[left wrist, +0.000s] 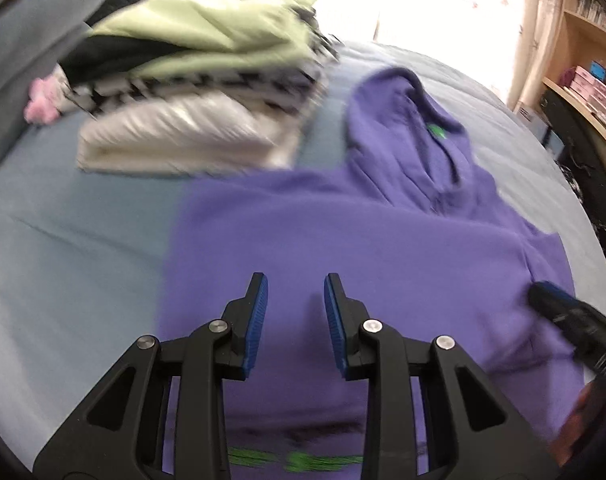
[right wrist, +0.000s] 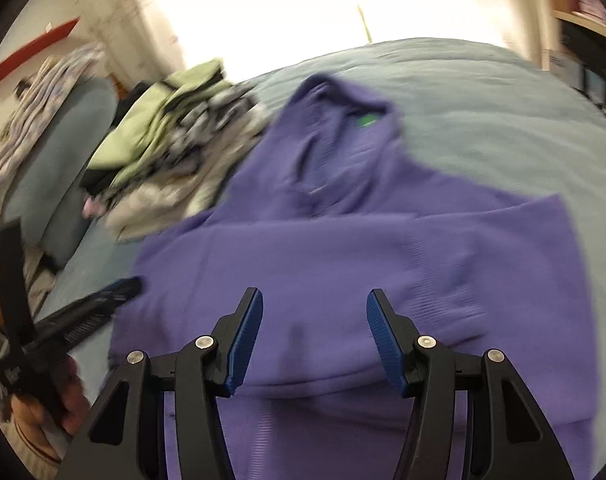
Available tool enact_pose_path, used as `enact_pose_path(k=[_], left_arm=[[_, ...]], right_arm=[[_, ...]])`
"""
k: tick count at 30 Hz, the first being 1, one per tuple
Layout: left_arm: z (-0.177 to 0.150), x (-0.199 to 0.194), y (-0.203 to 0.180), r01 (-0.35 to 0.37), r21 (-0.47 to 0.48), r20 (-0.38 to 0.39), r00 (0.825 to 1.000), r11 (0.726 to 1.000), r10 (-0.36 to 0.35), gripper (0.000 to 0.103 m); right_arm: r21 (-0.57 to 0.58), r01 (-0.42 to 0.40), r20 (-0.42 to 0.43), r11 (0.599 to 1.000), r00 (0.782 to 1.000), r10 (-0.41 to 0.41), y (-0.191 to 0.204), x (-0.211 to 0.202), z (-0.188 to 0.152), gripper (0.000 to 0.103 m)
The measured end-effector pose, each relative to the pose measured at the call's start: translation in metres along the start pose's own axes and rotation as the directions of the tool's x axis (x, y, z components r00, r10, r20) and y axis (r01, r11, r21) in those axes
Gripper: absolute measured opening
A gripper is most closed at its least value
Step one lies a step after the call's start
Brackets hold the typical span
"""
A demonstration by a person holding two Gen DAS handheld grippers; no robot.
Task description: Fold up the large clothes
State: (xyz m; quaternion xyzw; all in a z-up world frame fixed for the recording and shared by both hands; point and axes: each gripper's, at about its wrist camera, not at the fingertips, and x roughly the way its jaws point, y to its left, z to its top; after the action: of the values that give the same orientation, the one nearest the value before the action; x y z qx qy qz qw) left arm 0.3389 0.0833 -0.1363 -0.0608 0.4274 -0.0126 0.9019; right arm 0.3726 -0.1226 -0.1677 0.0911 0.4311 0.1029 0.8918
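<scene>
A purple hoodie [left wrist: 343, 248] lies flat on the bed, hood [left wrist: 403, 128] at the far end with a green label inside. Its sides look folded in over the body [right wrist: 343, 264]. My left gripper [left wrist: 295, 294] hovers over the hoodie's middle, jaws a little apart, nothing between them. My right gripper [right wrist: 315, 306] hangs over the lower part of the hoodie, jaws wider apart and empty. In the left wrist view the right gripper [left wrist: 543, 294] shows blurred at the hoodie's right edge. In the right wrist view the left gripper [right wrist: 125, 286] shows at the hoodie's left edge, held by a hand [right wrist: 43, 404].
A stack of folded clothes [left wrist: 199, 80] [right wrist: 171, 140], light green on top, sits on the blue-grey bed sheet [left wrist: 63, 240] [right wrist: 483, 112] at the far left of the hoodie. A grey-blue pillow [right wrist: 63, 152] lies beyond it. Wooden shelves [left wrist: 583, 80] stand at the right.
</scene>
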Motion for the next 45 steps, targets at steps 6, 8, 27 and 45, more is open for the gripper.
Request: enact_pose_path(k=[6, 8, 27, 45], left_arm=[[-0.028, 0.025, -0.006, -0.029, 0.076, -0.02, 0.999, 0.997, 0.03, 0.035], [-0.026, 0.023, 0.01, 0.01, 0.036, -0.026, 1.0, 0.999, -0.009, 0.035], [-0.04, -0.035, 0.048, 0.032, -0.012, -0.052, 0.998, 0.999, -0.033, 0.04], [-0.075, -0.171, 0.059, -0.004, 0.006, 0.065, 0.998, 1.0, 0.003, 0.05]], right_arm=[[-0.014, 0.108, -0.043, 0.994, 0.993, -0.108, -0.021, 0.02, -0.023, 0.05], [0.079, 0.045, -0.032, 0.996, 0.999, -0.043, -0.051, 0.008, -0.025, 0.034], [0.299, -0.002, 0.023, 0.954, 1.0, -0.006, -0.126, -0.096, -0.057, 0.047], [0.218, -0.05, 0.108, 0.975, 0.994, 0.027, -0.074, -0.244, -0.096, 0.055]])
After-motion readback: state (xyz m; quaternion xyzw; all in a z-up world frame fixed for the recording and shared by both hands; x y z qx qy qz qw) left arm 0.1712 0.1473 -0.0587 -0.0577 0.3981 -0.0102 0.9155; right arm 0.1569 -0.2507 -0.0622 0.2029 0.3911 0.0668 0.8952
